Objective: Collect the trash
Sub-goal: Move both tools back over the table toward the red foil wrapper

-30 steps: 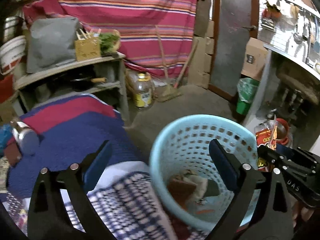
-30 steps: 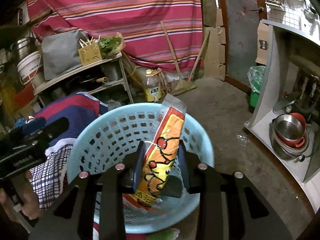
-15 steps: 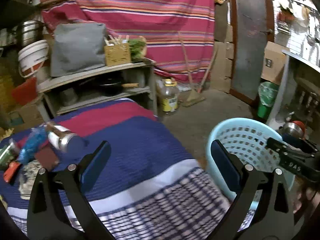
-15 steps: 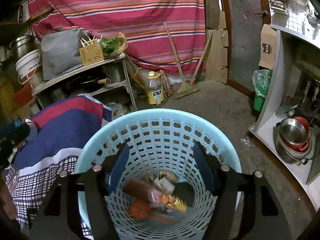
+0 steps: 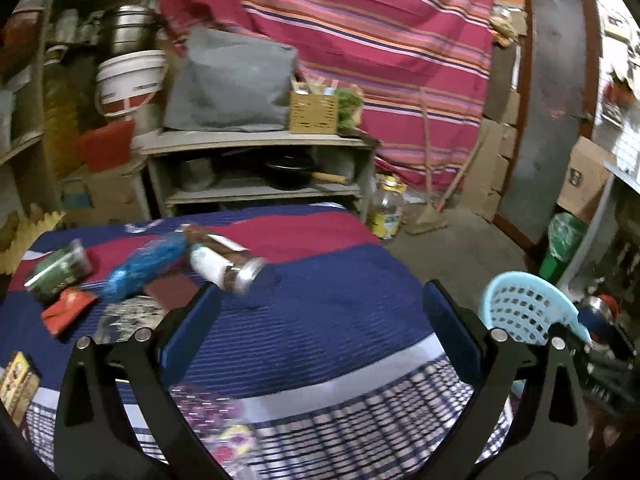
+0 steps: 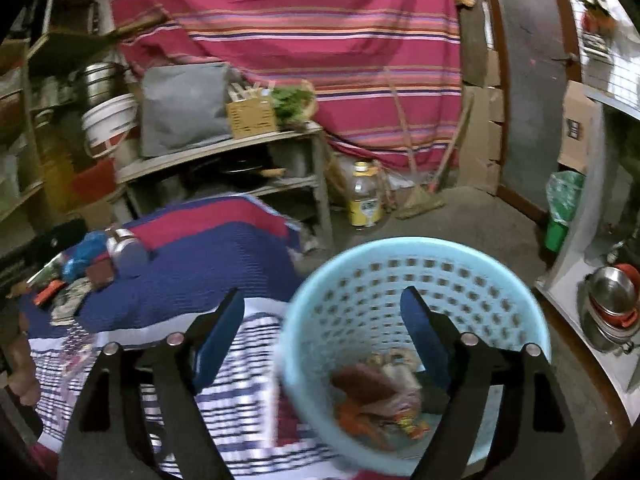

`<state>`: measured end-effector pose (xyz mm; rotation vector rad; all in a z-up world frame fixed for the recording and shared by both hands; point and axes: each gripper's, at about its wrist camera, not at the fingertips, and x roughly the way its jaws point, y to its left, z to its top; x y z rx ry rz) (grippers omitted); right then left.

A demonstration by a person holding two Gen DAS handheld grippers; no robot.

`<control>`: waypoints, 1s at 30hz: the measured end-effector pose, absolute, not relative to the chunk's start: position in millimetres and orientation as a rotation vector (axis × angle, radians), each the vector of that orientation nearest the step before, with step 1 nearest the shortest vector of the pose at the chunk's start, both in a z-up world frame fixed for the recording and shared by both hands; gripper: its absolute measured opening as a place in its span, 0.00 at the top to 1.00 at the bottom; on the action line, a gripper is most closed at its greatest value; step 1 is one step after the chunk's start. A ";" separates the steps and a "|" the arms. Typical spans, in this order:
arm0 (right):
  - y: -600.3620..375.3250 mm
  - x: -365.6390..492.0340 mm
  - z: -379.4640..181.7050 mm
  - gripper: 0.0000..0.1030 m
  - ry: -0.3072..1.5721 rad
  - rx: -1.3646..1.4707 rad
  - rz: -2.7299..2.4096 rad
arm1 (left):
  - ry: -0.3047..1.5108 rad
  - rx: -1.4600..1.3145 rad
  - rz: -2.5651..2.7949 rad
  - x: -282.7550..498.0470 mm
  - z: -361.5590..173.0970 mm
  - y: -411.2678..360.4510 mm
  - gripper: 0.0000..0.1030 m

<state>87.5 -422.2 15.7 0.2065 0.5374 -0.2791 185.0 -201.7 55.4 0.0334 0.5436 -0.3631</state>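
Observation:
A light blue plastic basket [image 6: 432,268] stands on the floor beside the bed and holds several wrappers [image 6: 380,396]; it also shows in the left wrist view [image 5: 524,308]. My right gripper [image 6: 322,332] is open and empty over the basket's left rim. My left gripper [image 5: 320,320] is open and empty above the blue and red blanket [image 5: 328,296]. On the blanket lie a blue wrapper [image 5: 144,264], a jar with a metal lid [image 5: 224,264], a green can [image 5: 60,268], a red packet [image 5: 68,310] and a yellow packet [image 5: 16,380].
A grey shelf [image 5: 256,148] with a pan, a grey bag and a woven box stands behind the bed. An oil bottle [image 6: 364,200] and a broom [image 6: 420,196] are on the floor. A green bin [image 6: 560,216] and steel pots [image 6: 612,304] are at right.
My right gripper opened and dropped the yellow snack packet into the basket, then shifted left. My left gripper swung left from the basket to over the blanket and its trash.

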 end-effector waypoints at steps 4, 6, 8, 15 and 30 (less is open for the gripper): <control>-387.1 103.5 15.5 0.21 0.556 0.159 -0.228 | 0.528 0.010 -0.317 189.5 62.0 -171.0 0.06; -366.3 114.7 17.5 0.21 0.560 0.133 -0.198 | 0.521 0.007 -0.290 192.9 64.1 -155.9 0.06; -349.6 123.4 19.2 0.21 0.563 0.115 -0.174 | 0.514 0.008 -0.260 197.2 65.6 -139.2 0.06; -299.6 154.4 17.4 0.21 0.578 0.088 -0.103 | 0.518 0.036 -0.155 216.0 60.5 -84.1 0.06; -220.4 218.0 8.1 0.21 0.618 0.035 0.007 | 0.599 0.035 -0.018 249.6 32.5 12.3 0.06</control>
